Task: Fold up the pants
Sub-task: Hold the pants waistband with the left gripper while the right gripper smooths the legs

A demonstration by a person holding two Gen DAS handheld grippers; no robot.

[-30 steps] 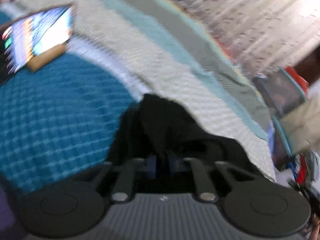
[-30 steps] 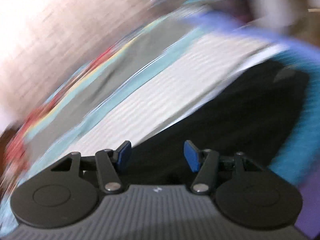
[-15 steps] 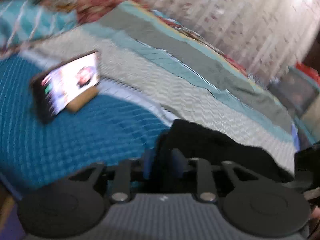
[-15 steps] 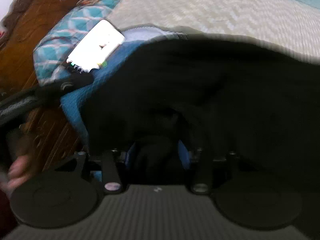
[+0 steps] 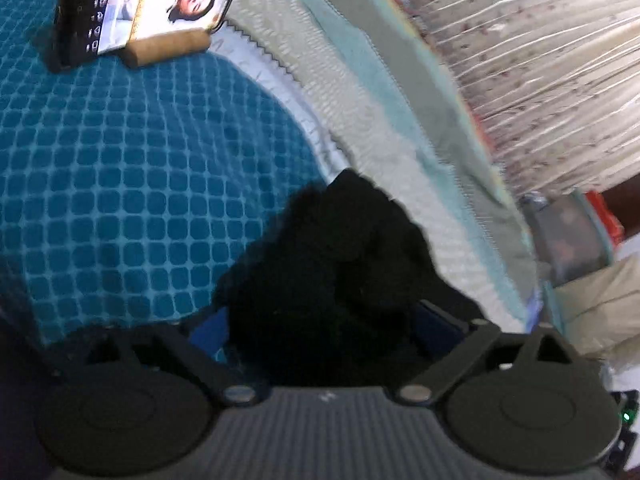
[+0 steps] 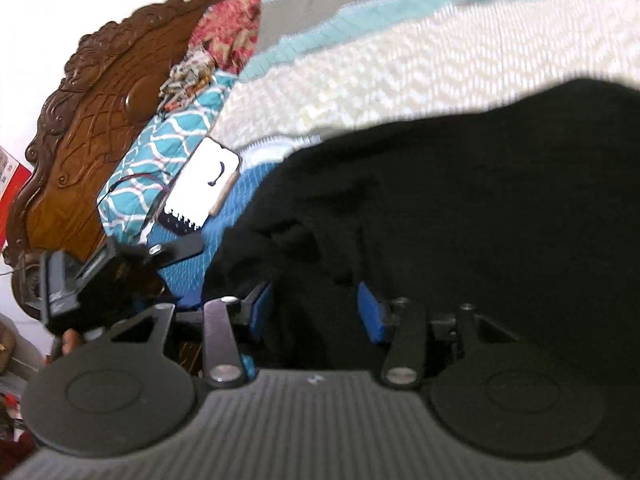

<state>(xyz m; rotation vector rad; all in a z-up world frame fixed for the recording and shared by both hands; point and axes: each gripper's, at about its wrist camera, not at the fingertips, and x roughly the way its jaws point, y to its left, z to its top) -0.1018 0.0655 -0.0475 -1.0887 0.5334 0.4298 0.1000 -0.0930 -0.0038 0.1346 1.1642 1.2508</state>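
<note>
The black pants lie bunched on the bed, partly on a blue checked blanket. My left gripper stands wide open with a heap of the black cloth between its blue pads. In the right wrist view the pants spread wide over the bed. My right gripper is partly open, with folds of the pants lying between its blue pads. The left gripper also shows in the right wrist view at the far left, held by a hand.
A lit phone leans on a wooden stand on the blanket; it also shows in the right wrist view. A striped bedspread covers the bed. A carved wooden headboard and a patterned pillow stand at the left. Curtains hang beyond the bed.
Both grippers have opened their jaws off the pants cloth they gripped half a second ago. The left gripper has tipped down toward the blanket. The right wrist view has pulled back.
</note>
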